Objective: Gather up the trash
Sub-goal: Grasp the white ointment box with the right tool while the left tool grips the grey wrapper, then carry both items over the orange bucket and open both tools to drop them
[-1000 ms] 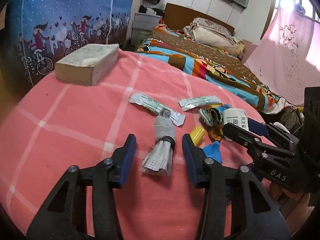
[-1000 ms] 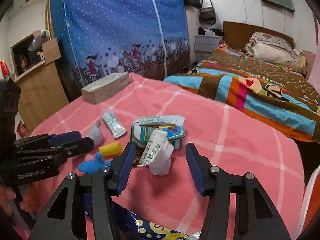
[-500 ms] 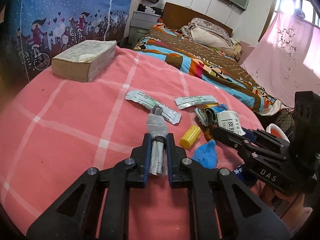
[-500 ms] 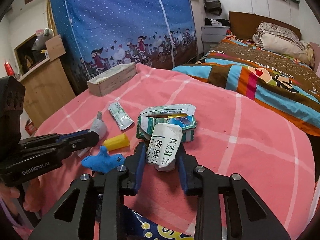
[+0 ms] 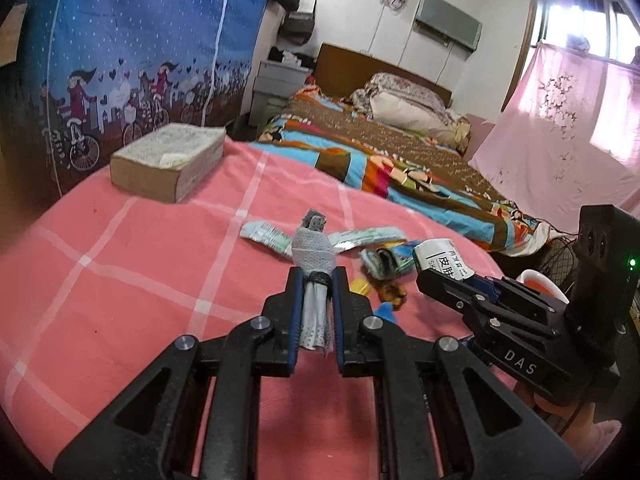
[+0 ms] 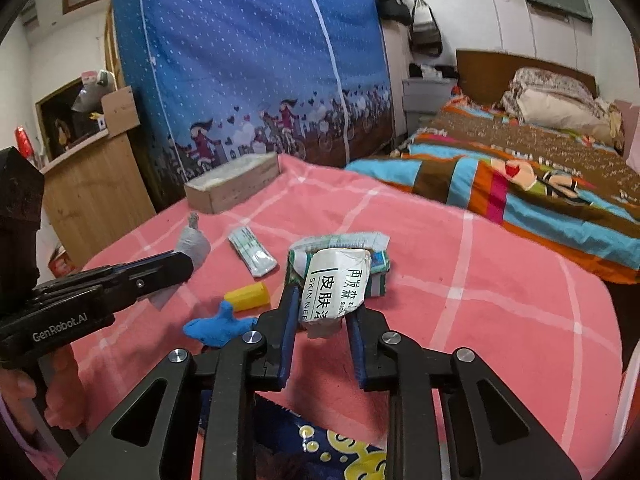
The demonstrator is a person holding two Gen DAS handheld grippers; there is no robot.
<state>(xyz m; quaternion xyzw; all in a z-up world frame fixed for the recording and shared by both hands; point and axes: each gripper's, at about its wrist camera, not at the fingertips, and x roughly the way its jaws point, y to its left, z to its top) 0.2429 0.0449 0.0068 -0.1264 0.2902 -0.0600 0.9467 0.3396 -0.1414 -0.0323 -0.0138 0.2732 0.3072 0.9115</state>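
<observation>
My left gripper (image 5: 314, 280) is shut on a rolled grey-white face mask (image 5: 313, 246) and holds it above the pink cloth; the mask also shows in the right wrist view (image 6: 192, 242). My right gripper (image 6: 324, 304) is shut on a crumpled white skin-care tube (image 6: 334, 284), lifted off the cloth; the tube also shows in the left wrist view (image 5: 440, 258). On the cloth lie a white-green sachet (image 6: 252, 250), a green-white wrapper pile (image 6: 376, 270), a yellow cap (image 6: 246, 296) and a blue scrap (image 6: 218, 324).
A thick old book (image 5: 168, 162) lies at the far left of the pink checked cloth (image 5: 120, 280). A bed with a colourful quilt (image 5: 400, 160) stands behind. A blue patterned bag (image 6: 320, 448) sits below my right gripper. A blue printed wardrobe cover (image 6: 248, 60) stands at the back.
Both grippers closed, the left on the mask and the right on the tube, and then lifted them off the cloth.
</observation>
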